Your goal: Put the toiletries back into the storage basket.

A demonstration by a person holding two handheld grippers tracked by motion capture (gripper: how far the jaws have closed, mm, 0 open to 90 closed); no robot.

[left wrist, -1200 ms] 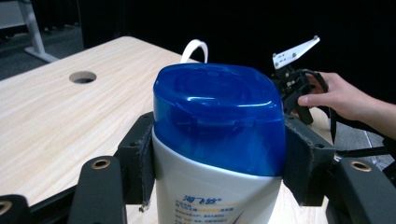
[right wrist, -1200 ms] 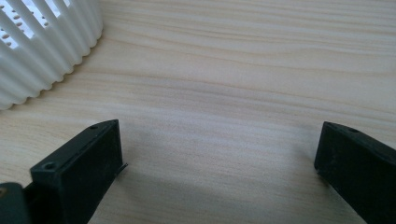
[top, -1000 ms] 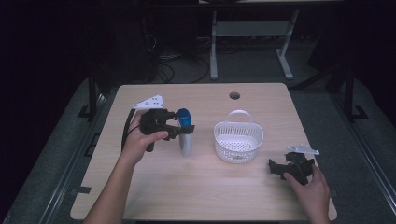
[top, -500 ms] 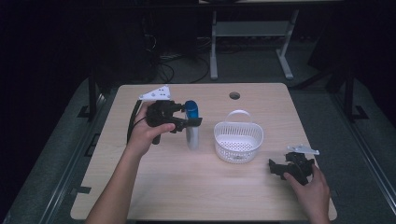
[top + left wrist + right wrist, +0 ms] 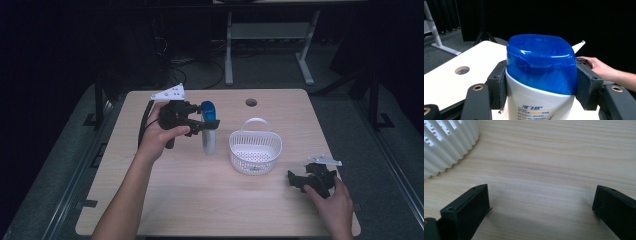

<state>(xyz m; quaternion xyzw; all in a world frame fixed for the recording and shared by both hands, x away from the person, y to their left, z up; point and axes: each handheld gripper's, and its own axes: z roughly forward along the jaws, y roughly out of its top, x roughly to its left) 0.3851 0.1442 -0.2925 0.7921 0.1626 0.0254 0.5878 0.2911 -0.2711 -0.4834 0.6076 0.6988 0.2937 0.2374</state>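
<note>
gripping a white bottle (image 5: 209,140) with a blue cap (image 5: 541,61), the left claw (image 5: 202,122) holds it upright just under the cap, both pads pressed on its sides, as the left gripper view shows. in the high view the bottle sits at about 10 o'clock from the tabletop's (image 5: 190,200) middle, its base close to the wood; whether it touches cannot be told. printed lettering runs across the bottle's front below the cap.

a white basket (image 5: 255,152) with a loop handle stands just beside the bottle, at 3 o'clock from it, apart from it. its ribbed wall (image 5: 446,142) shows at 10 o'clock in the right gripper view.

the right claw (image 5: 305,180) rests low on the tabletop at about 4 o'clock, well apart from the basket, under the person's right hand (image 5: 335,205). its 2 jaws stand wide apart, released, with bare wood between them.

a round hole (image 5: 251,102) lies in the tabletop at 12 o'clock, beyond the basket. the left hand (image 5: 160,132) wraps the left claw's body, cable trailing at 9 o'clock from it.
</note>
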